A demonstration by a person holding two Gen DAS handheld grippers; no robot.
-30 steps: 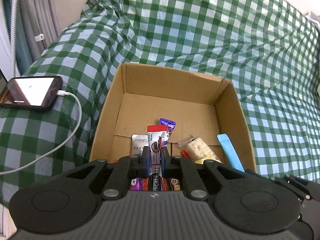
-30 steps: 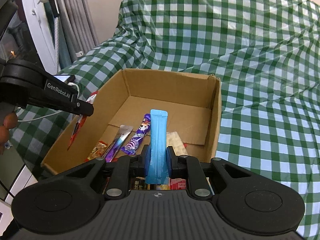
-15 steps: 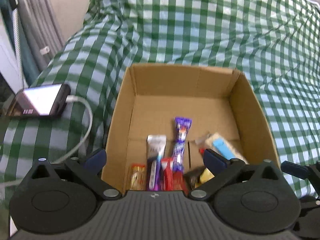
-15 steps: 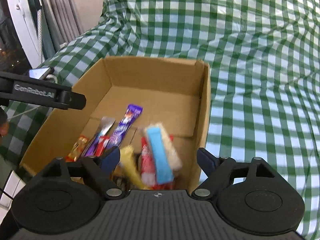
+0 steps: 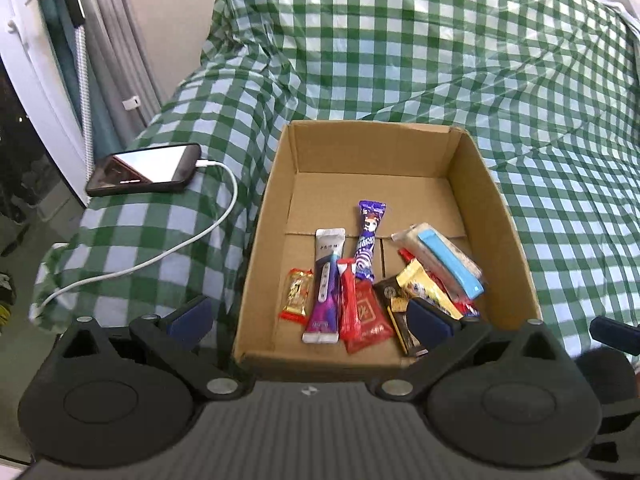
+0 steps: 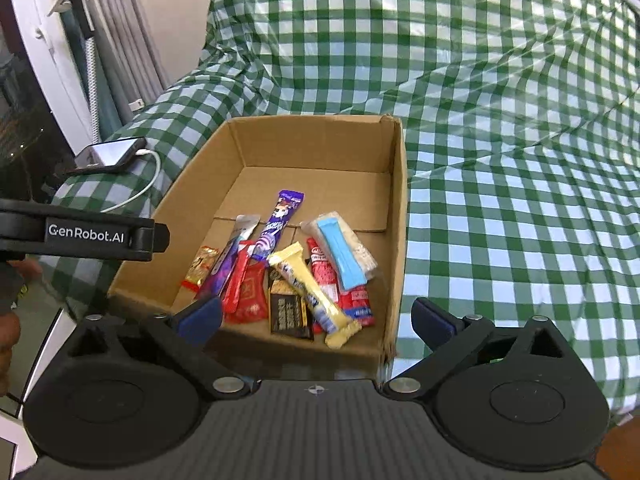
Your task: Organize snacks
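From the left wrist view, the left tongs [image 5: 308, 316] stand wide apart with nothing between their blue pads. Just ahead of and below them sits an open cardboard box [image 5: 496, 200] on a green checked cover [image 5: 400, 40]. Snack packets lie loose at its near end: a purple stick [image 5: 370, 240], a silver and purple sachet [image 5: 326, 280], a red packet [image 5: 366, 316] and a blue bar [image 5: 452, 266]. A phone [image 5: 146, 168] with a white cable [image 5: 180, 248] lies off to the left. From the right wrist view, the right tongs [image 6: 316, 318] are opening wide and hold nothing; the same box [image 6: 400, 200] lies just ahead, slightly left, with a yellow bar [image 6: 312, 292] and the blue bar [image 6: 342, 254] among the packets. The left tongs [image 6: 156, 236] reach in from the left edge.
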